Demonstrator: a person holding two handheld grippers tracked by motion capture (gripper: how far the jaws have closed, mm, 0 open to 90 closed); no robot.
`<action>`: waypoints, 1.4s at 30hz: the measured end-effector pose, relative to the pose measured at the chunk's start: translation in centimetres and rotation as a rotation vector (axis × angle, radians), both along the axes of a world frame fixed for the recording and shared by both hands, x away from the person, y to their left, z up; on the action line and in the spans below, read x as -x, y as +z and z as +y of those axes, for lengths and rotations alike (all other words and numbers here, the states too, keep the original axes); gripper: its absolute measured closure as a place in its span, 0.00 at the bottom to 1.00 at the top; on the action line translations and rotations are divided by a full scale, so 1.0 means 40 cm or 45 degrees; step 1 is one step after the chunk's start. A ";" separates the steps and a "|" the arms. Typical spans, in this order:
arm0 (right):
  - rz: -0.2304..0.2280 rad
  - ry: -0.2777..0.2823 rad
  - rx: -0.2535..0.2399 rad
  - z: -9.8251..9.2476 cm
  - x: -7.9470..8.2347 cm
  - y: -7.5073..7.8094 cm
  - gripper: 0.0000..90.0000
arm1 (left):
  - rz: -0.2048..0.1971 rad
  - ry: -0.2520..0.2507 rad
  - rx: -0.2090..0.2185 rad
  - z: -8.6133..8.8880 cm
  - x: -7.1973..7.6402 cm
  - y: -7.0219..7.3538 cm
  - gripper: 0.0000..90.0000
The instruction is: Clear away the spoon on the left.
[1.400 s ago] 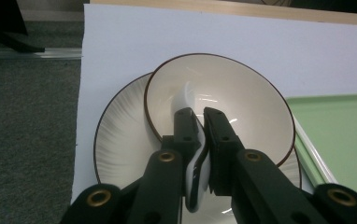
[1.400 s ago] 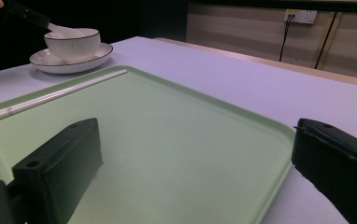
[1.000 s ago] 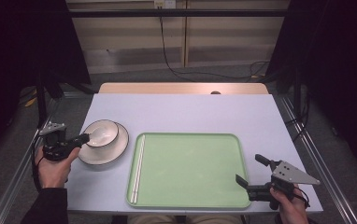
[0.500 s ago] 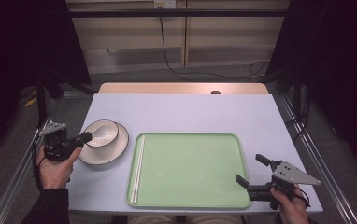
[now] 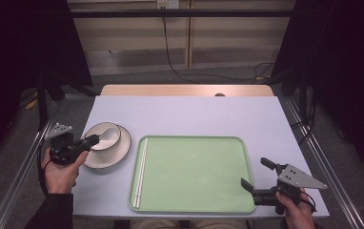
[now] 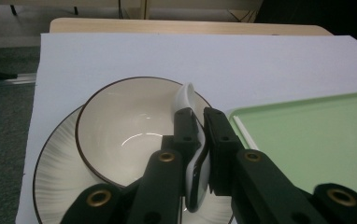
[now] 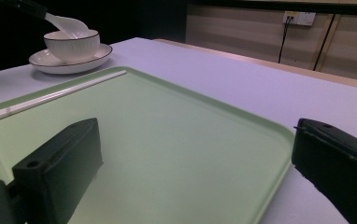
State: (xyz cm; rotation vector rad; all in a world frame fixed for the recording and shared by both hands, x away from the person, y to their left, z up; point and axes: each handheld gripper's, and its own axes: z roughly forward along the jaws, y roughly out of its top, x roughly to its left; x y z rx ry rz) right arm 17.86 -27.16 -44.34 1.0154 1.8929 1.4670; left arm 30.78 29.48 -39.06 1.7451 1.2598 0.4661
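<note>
So the left gripper (image 5: 90, 141) sits at the left edge of the table (image 5: 194, 114), jaws closed tight on the handle of a white spoon (image 6: 193, 140). In the left gripper view you can see the handle squeezed between the two black jaws, with the spoon's other end reaching out over the bowl (image 6: 120, 126). From the right gripper view the spoon's scoop end hangs right above the bowl's rim, tilted down toward it; can't tell if it touches the bowl.

The bowl is white with a dark rim and sits on a plate (image 5: 120, 152) of the same look, on the left side of the table, just left of the green tray (image 5: 194, 174). The tray takes up the middle near part of the table. A pair of white chopsticks (image 5: 140, 168) lies inside it along its left edge, running near to far.

The right gripper (image 5: 258, 174) is at the near right corner, just off the tray's right edge. Its jaws are spread wide apart with nothing in them, pointing left across the tray.
</note>
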 end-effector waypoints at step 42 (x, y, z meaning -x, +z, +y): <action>-0.002 0.003 0.003 0.003 0.001 0.000 0.01 | 0.049 -0.195 -0.018 -0.213 -0.013 -0.017 0.94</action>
